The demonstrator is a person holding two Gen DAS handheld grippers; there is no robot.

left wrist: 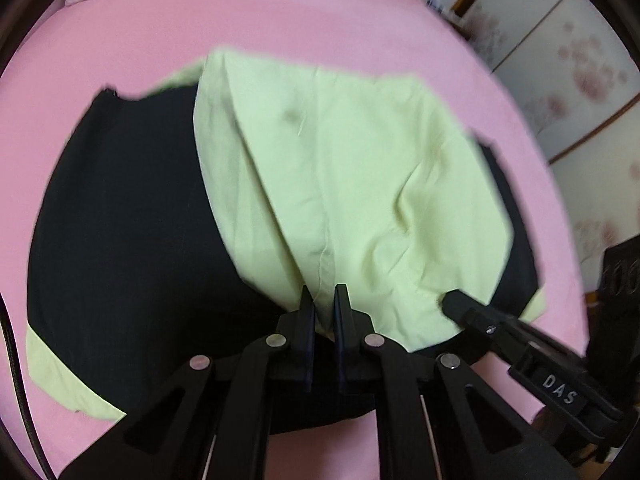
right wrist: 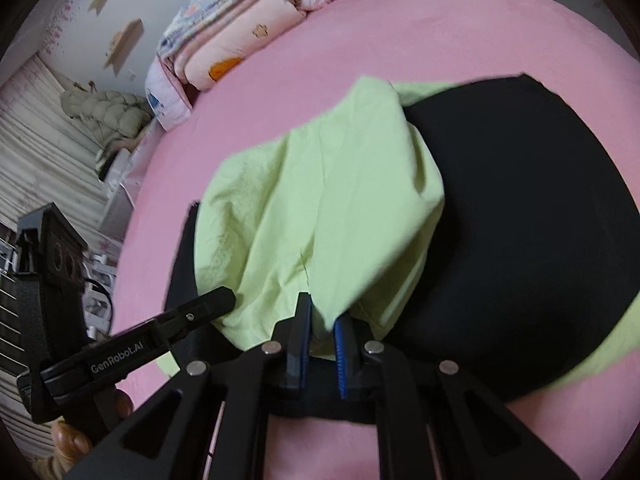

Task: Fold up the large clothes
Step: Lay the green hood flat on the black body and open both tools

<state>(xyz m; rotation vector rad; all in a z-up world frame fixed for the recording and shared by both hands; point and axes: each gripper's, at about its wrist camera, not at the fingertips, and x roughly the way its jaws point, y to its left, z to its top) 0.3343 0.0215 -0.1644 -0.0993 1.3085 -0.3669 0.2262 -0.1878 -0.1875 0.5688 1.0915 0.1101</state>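
Both your tools clenched on the green flap's near hem

Your left tool [left wrist: 324,294] and right tool [right wrist: 322,312] each pinch the hem of the lime-and-black garment [left wrist: 340,184] at bottom centre. It lies on the pink bed [left wrist: 280,20], the flap running up-frame away from the tools, black cloth beside it. Motion blur smears edges; the garment's near edge hides behind the tool linkages.

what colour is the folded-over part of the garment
Light green flap over the black body; clearest in the left wrist view.

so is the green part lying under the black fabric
No, the green part is folded over on top of the black fabric.
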